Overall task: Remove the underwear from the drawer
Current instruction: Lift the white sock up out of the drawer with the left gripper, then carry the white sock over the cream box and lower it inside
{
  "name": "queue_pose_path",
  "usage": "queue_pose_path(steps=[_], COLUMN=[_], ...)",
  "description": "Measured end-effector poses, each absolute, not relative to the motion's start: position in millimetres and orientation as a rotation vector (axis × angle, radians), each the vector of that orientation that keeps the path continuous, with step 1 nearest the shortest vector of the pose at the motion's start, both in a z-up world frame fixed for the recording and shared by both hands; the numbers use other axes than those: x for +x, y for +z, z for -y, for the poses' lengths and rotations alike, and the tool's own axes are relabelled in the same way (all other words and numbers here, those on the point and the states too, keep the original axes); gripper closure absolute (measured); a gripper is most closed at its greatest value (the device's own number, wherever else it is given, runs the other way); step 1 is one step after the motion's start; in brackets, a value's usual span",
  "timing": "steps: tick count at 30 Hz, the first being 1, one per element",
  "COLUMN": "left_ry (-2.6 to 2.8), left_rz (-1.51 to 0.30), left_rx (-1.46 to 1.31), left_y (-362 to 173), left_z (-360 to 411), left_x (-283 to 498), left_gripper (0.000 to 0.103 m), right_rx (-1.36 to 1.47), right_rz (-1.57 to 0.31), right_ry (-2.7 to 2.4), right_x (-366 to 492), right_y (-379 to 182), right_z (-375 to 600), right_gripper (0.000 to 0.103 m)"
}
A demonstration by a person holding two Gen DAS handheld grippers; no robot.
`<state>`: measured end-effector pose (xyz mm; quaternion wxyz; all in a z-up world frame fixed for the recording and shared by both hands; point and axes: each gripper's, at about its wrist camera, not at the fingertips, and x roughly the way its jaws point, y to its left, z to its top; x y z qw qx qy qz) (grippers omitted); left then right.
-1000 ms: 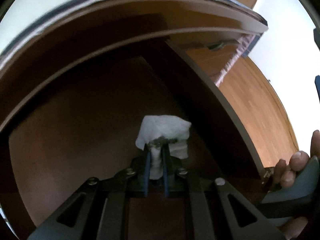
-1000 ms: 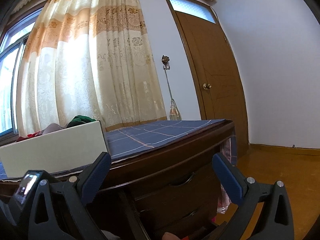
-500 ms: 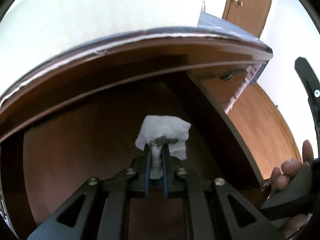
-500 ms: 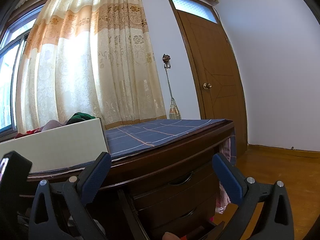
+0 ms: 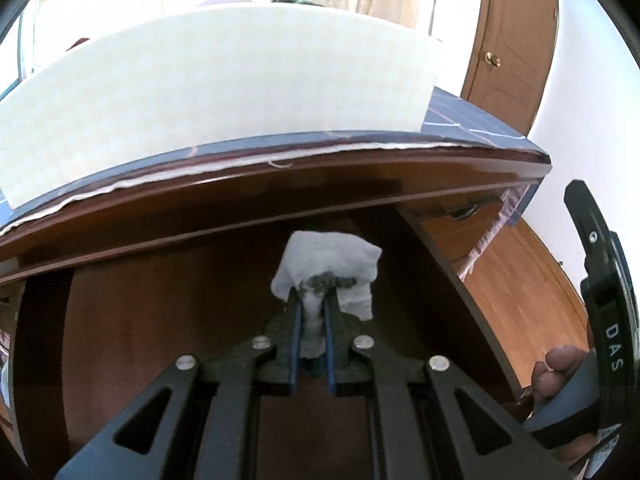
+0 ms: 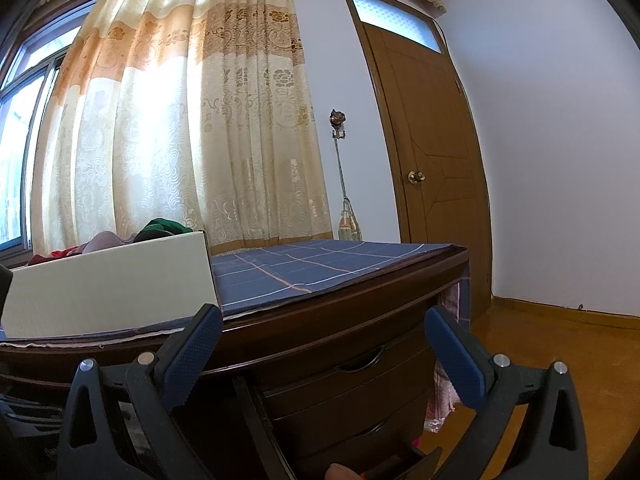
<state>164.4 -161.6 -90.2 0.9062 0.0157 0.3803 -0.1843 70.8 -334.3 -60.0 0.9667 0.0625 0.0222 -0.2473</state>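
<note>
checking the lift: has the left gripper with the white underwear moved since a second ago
Yes. The left gripper, shut on the white underwear, has tipped up and back: the desk edge sits lower in its view, and the white box above now shows.

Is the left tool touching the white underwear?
Touching. The left wrist view shows the left tool shut on the white underwear, cloth pinched between both fingers.

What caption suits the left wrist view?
Left tool shut on white underwear above the open drawer.

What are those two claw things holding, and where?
Left hand-held gripper pinches the white cloth underwear by a bunched fold; right hand-held gripper holds nothing.
</note>
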Motion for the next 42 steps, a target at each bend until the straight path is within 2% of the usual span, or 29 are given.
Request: queue_pose_path(steps=[42], left_ry=[-0.155], left_rz=[-0.535], left_rx=[-0.022], left_y=[-60], left_z=[98], left_x=[140], left_gripper=[0.096], right_rx=[0.064], right_rz=[-0.027], right_ry=[-0.506], right_x=[74], right_y=[-60], right_z=[323], right_gripper=[0.001])
